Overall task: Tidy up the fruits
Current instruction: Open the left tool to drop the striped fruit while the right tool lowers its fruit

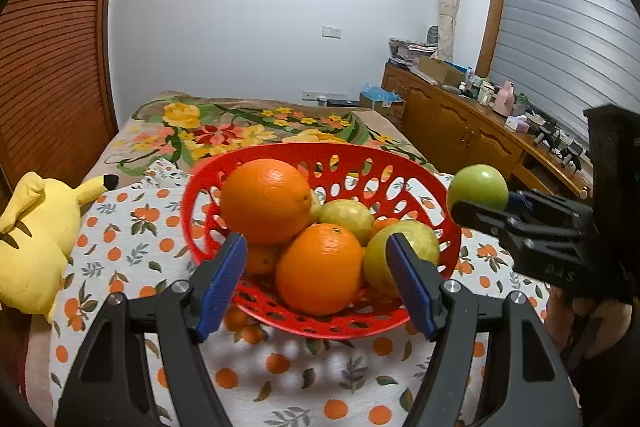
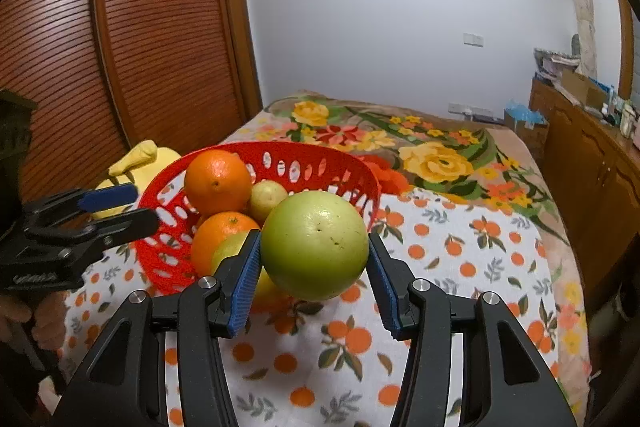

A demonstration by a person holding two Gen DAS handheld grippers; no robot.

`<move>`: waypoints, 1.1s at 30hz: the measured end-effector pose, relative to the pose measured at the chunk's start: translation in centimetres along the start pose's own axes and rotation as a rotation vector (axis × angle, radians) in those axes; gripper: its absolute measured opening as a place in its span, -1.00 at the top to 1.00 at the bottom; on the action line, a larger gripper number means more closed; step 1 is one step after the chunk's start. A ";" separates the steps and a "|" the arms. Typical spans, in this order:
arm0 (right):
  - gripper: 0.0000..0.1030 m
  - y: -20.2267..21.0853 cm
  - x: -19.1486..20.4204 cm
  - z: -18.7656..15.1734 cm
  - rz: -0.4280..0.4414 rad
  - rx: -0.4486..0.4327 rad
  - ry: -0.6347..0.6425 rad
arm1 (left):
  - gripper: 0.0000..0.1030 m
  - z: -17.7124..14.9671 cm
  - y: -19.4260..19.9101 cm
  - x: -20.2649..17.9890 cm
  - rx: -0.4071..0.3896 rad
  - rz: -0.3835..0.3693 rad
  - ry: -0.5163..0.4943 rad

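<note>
1. At the far left we saw a yellow plush toy lying on the bed, partly on the orange-print cloth and close to the louvred wooden doors.
2. Next to it, on the same cloth, stood the red basket, a perforated plastic bowl holding a pile of fruit.
3. In the basket we counted a large orange on top at the left, a second orange at the front, a small yellow-green fruit behind them, and a larger yellow-green fruit at the right.
4. Our left hand-held gripper hung in front of the basket with its blue pads spread wide. Nothing was pressed between them; the fruit lay beyond the fingertips.
5. Further right, our right hand-held gripper held a green apple, both pads pressing its sides. In the left wrist view the apple was in the air just beside the basket's right rim, clear of the cloth.
6. Beyond the cloth, a floral blanket covered the rest of the bed.
7. At the far right a wooden cabinet ran along the wall, its top crowded with small items too small to tell apart.
</note>
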State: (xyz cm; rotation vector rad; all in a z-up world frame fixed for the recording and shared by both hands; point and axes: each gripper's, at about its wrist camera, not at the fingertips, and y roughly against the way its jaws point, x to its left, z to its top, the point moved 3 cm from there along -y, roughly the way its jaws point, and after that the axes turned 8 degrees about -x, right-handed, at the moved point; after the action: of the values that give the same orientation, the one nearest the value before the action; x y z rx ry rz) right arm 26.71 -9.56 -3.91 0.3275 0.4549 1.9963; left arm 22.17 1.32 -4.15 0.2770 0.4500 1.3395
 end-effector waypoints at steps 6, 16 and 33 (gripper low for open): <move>-0.01 -2.0 0.1 0.5 0.002 0.026 -0.002 | -0.40 -0.2 0.5 0.8 0.002 0.014 -0.009; -0.01 -4.3 0.1 1.0 -0.013 0.054 0.006 | -0.40 -0.3 1.0 1.3 0.001 0.030 -0.019; -0.01 -7.2 0.7 1.7 -0.014 0.092 0.037 | -0.41 -0.5 1.1 1.3 0.007 0.037 -0.023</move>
State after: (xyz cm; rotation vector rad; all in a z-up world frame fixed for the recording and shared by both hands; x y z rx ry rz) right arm 32.83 -5.65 -5.66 0.3443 0.5721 1.9739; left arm 21.13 2.77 -4.32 0.3071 0.4321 1.3695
